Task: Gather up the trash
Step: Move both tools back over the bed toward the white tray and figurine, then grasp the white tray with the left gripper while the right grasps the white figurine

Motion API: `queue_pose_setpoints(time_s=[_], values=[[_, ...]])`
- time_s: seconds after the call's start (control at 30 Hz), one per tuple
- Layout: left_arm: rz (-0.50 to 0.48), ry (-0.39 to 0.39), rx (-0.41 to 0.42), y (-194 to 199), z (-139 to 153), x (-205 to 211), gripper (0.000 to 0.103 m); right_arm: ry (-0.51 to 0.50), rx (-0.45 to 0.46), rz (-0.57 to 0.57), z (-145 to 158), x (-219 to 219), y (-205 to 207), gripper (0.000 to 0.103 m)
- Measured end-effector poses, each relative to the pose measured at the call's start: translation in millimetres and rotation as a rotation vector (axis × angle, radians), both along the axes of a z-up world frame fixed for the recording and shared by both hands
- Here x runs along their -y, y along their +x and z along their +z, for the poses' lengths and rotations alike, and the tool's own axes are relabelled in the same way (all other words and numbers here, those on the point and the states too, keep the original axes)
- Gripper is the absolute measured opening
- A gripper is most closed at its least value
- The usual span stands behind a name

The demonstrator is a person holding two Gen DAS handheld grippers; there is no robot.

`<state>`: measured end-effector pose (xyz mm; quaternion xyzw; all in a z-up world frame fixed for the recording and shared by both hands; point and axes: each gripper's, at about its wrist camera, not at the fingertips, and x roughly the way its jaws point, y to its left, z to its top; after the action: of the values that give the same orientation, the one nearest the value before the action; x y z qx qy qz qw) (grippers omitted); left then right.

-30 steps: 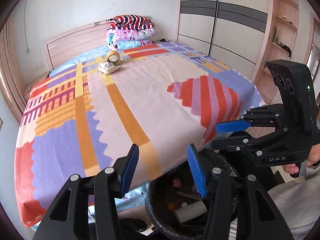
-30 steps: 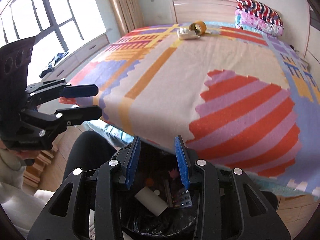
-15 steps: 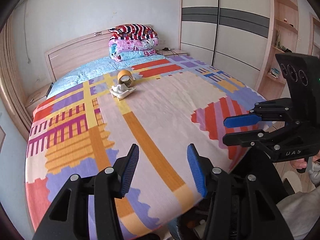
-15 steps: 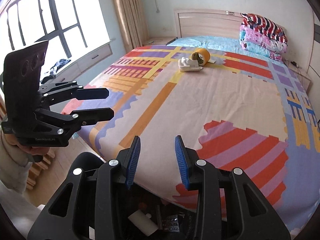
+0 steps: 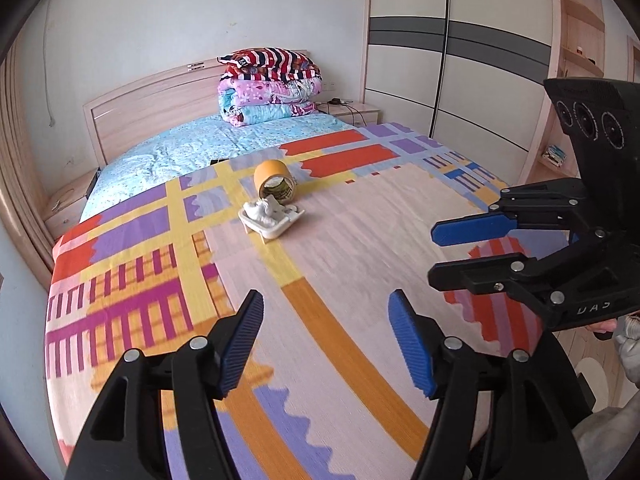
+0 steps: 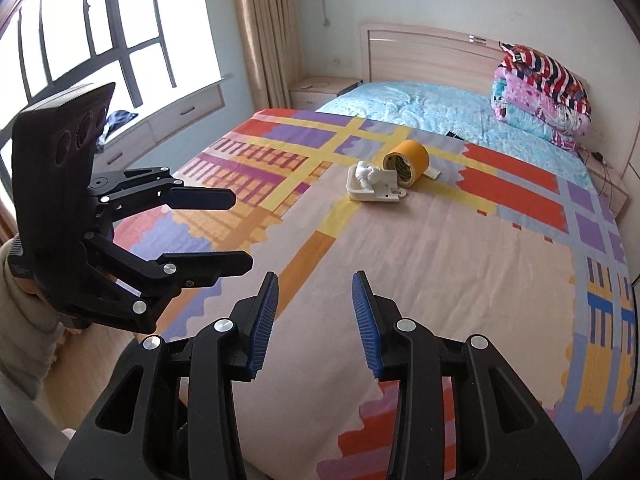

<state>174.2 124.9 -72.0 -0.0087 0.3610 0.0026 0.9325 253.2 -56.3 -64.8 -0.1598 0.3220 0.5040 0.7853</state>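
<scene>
Here both grippers hang over the foot end of the bed [image 5: 360,240], side by side and each angled downward across the patterned cover toward the headboard. The left gripper [image 5: 326,338] has its jaws opening, blue pads well apart, with only the bedspread showing between them. The right gripper [image 6: 314,322] is also opening, though its gap is the narrower of the two, and it too has nothing between its pads. Seen from the left wrist, the right gripper reaches in from the right edge with its fingers lying one above the other, roughly level; a bit of the person's hand shows under its body. From the right wrist, the left gripper comes in from the left in the same sideways pose, a pale sleeve [image 6: 20,320] behind it.

The trash lies well ahead of both, near the middle of the bed toward the pillow end: a small white tray [image 5: 271,222] holding crumpled white tissue [image 5: 262,210], and touching it on the far side a roll of yellow tape [image 5: 274,180] tipped on its side. Folded quilts [image 5: 270,86] are stacked at the headboard.
</scene>
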Motion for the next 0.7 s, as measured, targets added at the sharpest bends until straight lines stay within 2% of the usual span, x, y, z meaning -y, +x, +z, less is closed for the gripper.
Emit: queue_pose_setpoints(time_s=[0.1, 0.23, 0.53, 0.7], values=[[0.011, 0.018, -0.009, 16, -5, -11, 0.062, 0.001, -0.022, 0.0, 2, -14, 17, 0.038], [0.003, -0.016, -0.003, 33, -10, -25, 0.062, -0.004, -0.045, -0.003, 3, -33, 40, 0.038], [0.001, -0.029, -0.028, 66, -23, -44, 0.062, -0.036, -0.094, -0.037, -6, -76, 92, 0.038], [0.015, -0.074, -0.051, 76, -31, -53, 0.062, -0.073, -0.133, -0.044, -16, -96, 111, 0.038]])
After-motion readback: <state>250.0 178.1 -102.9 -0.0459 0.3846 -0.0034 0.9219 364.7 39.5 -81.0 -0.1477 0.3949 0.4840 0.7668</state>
